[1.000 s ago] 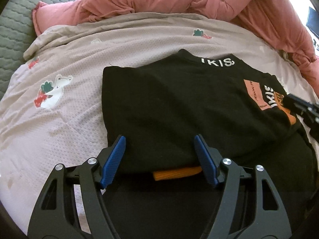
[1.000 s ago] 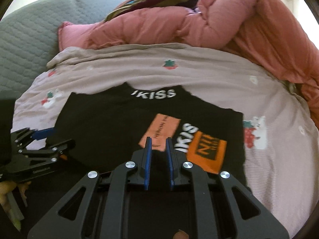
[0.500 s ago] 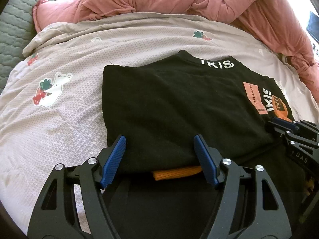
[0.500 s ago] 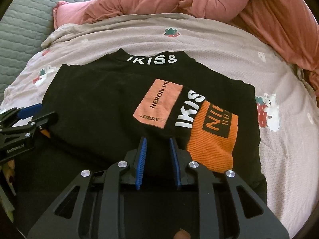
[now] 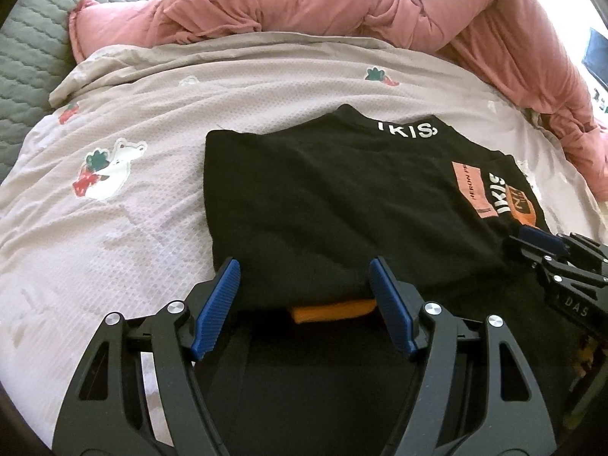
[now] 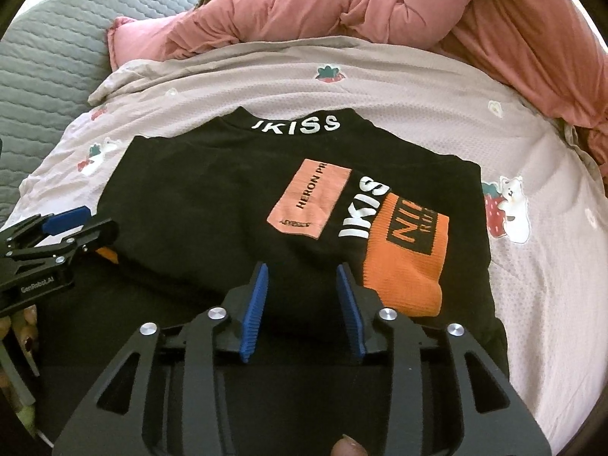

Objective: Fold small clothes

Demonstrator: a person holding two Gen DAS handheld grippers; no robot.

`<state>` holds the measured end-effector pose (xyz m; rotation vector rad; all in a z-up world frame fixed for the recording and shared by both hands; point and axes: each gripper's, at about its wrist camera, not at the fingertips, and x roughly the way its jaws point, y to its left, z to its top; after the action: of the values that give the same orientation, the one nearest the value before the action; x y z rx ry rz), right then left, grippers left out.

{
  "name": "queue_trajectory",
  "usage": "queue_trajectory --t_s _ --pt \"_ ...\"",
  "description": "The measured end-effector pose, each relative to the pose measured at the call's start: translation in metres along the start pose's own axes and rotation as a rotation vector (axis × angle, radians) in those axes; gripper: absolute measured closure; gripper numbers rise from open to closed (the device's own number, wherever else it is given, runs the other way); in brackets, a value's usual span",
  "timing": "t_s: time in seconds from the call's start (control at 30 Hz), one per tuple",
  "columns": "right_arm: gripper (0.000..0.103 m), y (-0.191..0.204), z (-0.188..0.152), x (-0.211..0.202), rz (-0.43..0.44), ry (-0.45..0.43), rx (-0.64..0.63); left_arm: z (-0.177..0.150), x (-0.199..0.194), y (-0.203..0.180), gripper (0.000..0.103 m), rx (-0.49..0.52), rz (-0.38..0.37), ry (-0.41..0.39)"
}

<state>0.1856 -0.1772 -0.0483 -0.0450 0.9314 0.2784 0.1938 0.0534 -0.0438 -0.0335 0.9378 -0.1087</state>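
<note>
A black sweater (image 5: 342, 205) with white "IKISS" lettering and orange patches lies folded on the bed sheet (image 5: 125, 250). My left gripper (image 5: 304, 277) stands open at the sweater's near left edge, its blue pads either side of the fold, where an orange cuff (image 5: 330, 309) peeks out. In the right wrist view the sweater (image 6: 212, 205) fills the middle, with its orange sleeve end (image 6: 406, 254) on top. My right gripper (image 6: 304, 277) is opening over the near edge; black cloth lies between the pads, which do not press it. Each gripper shows in the other's view: right gripper (image 5: 539, 239), left gripper (image 6: 76, 224).
A bunched pink duvet (image 6: 380, 11) lies along the far side and down the right. Grey quilted fabric (image 6: 57, 49) is at the far left. The beige sheet (image 6: 551, 266) with strawberry and bear prints spreads around the sweater. Fingers of a hand (image 6: 26, 326) show at the left edge.
The right gripper's jaws have gone from nearly shut on the black cloth to well apart, and its view has tipped down onto the sweater. The left gripper has stayed put and open.
</note>
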Motion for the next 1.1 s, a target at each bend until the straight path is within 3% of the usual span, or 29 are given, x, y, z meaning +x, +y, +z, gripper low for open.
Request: queue_trajectory --t_s 0.2,0.27,0.33,0.43,0.5,0.77,1.1 --pt "0.042 0.005 0.002 -0.008 -0.009 -0.023 -0.003 0.001 -0.011 0.004 0.037 -0.019 -0.002 -0.031" --pt "0.041 0.004 0.002 -0.011 -0.009 -0.030 0.001 0.001 -0.014 0.004 0.037 -0.024 -0.005 -0.036" --pt "0.031 0.004 0.003 -0.014 -0.021 -0.036 0.008 0.002 -0.017 0.005 0.035 -0.028 -0.008 -0.043" --pt "0.029 0.002 0.005 -0.024 -0.027 -0.076 0.017 0.003 -0.022 0.005 0.030 -0.032 -0.009 -0.059" --pt "0.022 0.001 0.007 -0.029 -0.034 -0.092 0.016 0.004 -0.025 0.005 0.023 -0.036 -0.006 -0.065" --pt "0.019 -0.003 0.006 -0.041 -0.058 -0.111 0.030 0.005 -0.041 0.002 0.010 -0.014 0.023 -0.111" --pt "0.016 -0.005 0.005 -0.056 -0.075 -0.128 0.028 0.002 -0.059 0.000 0.010 -0.012 0.014 -0.153"
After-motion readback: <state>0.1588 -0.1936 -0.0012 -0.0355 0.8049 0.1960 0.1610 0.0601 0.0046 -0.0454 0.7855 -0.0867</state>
